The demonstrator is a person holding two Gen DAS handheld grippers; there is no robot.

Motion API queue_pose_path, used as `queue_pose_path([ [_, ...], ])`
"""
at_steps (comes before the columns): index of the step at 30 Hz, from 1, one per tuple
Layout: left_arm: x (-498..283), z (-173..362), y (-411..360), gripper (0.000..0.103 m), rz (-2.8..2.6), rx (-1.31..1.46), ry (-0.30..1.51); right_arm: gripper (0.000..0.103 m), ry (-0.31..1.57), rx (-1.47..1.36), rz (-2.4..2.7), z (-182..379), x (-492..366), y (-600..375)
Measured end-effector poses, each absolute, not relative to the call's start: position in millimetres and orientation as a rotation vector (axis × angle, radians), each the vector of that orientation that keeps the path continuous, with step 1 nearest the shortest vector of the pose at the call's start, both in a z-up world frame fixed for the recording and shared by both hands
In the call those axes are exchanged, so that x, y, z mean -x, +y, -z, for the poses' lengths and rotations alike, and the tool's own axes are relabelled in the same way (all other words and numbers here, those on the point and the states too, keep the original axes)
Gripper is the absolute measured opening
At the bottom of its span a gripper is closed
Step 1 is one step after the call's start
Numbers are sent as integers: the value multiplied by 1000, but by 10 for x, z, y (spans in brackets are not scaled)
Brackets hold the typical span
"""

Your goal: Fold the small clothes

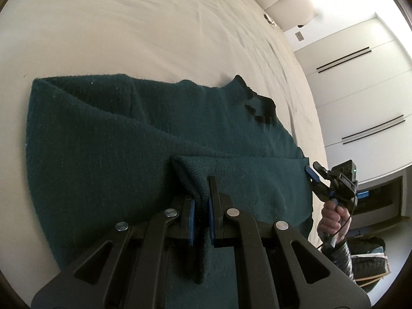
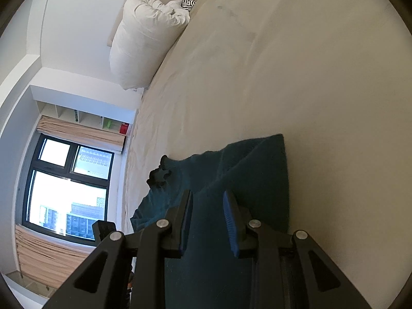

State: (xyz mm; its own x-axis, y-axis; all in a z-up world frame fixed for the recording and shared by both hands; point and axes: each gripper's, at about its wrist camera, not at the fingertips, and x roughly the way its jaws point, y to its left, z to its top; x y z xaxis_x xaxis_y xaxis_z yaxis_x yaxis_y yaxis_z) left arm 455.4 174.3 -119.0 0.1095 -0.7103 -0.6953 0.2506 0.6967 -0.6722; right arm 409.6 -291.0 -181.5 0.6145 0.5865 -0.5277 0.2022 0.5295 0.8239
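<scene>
sweater, dark green, lies spread across the bed, filling the lower frame. left gripper pinches a raised fold, right gripper gapes over the cloth (holding nothing); mid-fold, next likely carrying that pinch across.

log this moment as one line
task: fold | left gripper: shut on sweater fold | right gripper: open over sweater | surface: bed

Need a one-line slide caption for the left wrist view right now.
Left gripper pinches a raised fold of the dark green sweater on the bed; right gripper at its edge.
</scene>
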Motion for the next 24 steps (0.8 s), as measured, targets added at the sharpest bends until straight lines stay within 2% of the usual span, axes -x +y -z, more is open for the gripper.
queue_pose_path([
  [5, -4526, 1178, 1873, 7, 747, 474, 1275, 26, 947, -1056, -305, 1995, -4054, -2917],
  [20, -4430, 1123, 2194, 8, 765, 532, 1245, 27, 1001, -1013, -439, 1973, -3303, -2727],
  [22, -4407, 1098, 2206, 8, 761, 535, 1233, 31, 946, -1025, -430, 1886, -3247, -2758],
  [24, -4368, 1075, 2204, 8, 746, 533, 1222, 41, 918, -1032, -435, 1847, -3254, -2751],
])
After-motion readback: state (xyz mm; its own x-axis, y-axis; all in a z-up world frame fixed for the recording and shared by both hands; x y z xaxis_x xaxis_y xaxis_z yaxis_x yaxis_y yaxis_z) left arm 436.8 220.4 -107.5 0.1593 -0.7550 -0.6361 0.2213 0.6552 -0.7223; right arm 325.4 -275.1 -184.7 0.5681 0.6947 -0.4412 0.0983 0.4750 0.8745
